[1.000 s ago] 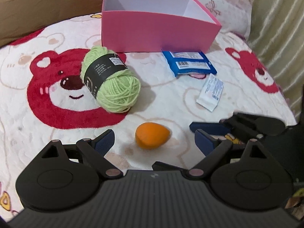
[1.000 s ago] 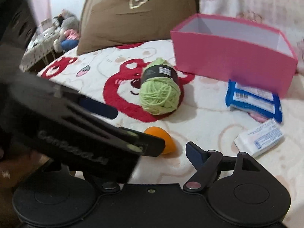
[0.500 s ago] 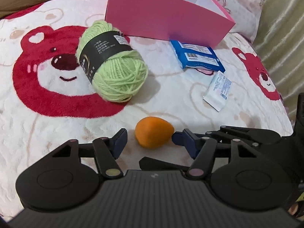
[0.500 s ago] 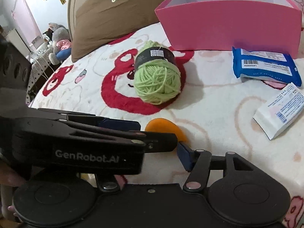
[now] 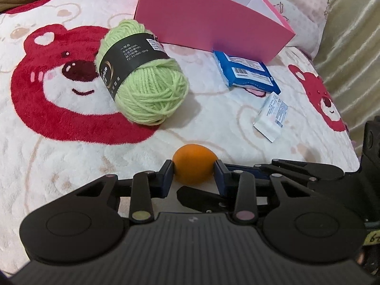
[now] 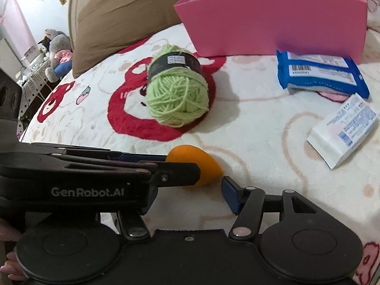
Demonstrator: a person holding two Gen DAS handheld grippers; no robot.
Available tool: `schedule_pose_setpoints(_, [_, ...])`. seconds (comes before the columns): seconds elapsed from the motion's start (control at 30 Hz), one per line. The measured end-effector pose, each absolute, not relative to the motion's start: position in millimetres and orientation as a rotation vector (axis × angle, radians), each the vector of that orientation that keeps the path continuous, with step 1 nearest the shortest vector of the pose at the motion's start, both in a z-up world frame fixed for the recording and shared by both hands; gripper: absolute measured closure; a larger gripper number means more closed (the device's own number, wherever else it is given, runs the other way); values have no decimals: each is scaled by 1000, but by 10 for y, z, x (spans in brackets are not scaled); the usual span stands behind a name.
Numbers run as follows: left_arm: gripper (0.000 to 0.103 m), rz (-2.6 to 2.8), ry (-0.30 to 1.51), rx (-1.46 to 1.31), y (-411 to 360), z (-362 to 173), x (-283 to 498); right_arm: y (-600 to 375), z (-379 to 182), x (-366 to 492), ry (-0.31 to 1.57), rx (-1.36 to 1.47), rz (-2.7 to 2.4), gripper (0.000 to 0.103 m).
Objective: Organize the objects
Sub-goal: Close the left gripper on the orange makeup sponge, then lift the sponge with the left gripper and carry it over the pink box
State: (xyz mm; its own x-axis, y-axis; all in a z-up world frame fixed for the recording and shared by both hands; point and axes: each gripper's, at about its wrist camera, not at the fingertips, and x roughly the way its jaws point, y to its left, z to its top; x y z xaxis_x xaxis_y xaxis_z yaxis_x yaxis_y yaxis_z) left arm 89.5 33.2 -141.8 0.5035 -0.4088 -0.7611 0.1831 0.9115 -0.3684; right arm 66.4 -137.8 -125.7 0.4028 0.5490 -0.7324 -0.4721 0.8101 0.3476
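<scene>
My left gripper (image 5: 193, 171) closing, pads pressed on small orange egg-shaped sponge (image 5: 194, 163) lying on plush bear-print blanket (image 5: 59, 147). My right gripper (image 6: 190, 191) closing, nothing gripped, sponge just ahead. Farther ahead: green yarn ball (image 5: 144, 76), open pink cardboard box (image 5: 209, 21).

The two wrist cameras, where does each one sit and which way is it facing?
Left wrist: on the left gripper, looking down along its closing fingers at the orange egg between them.
Right wrist: on the right gripper, facing the bed; the left gripper crosses from the left.
Shared: egg, yarn, pink box.
</scene>
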Motion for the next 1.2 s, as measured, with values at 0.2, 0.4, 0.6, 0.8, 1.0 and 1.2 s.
schedule_pose_setpoints(0.2, [68, -360, 972, -250, 290, -1392, 849, -1330, -1195, 569, 909, 15, 646, 50])
schedule_pose_setpoints(0.4, [67, -362, 954, -194, 204, -1259, 792, -1295, -1096, 490, 861, -57, 635, 50])
schedule_pose_setpoints(0.6, [67, -410, 871, -120, 14, -854, 722, -1375, -783, 363, 764, -102, 602, 49])
schedule_pose_setpoints(0.8, [66, -430, 902, -129, -42, -727, 745, -1455, -599, 293, 692, -107, 569, 46])
schedule_pose_setpoints(1.0, [64, -416, 888, -135, -98, -648, 744, -1362, -511, 171, 611, -209, 541, 44])
schedule_pose_setpoints(1.2, [64, -439, 876, -155, -99, -500, 789, -1445, -444, 216, 591, -164, 530, 42])
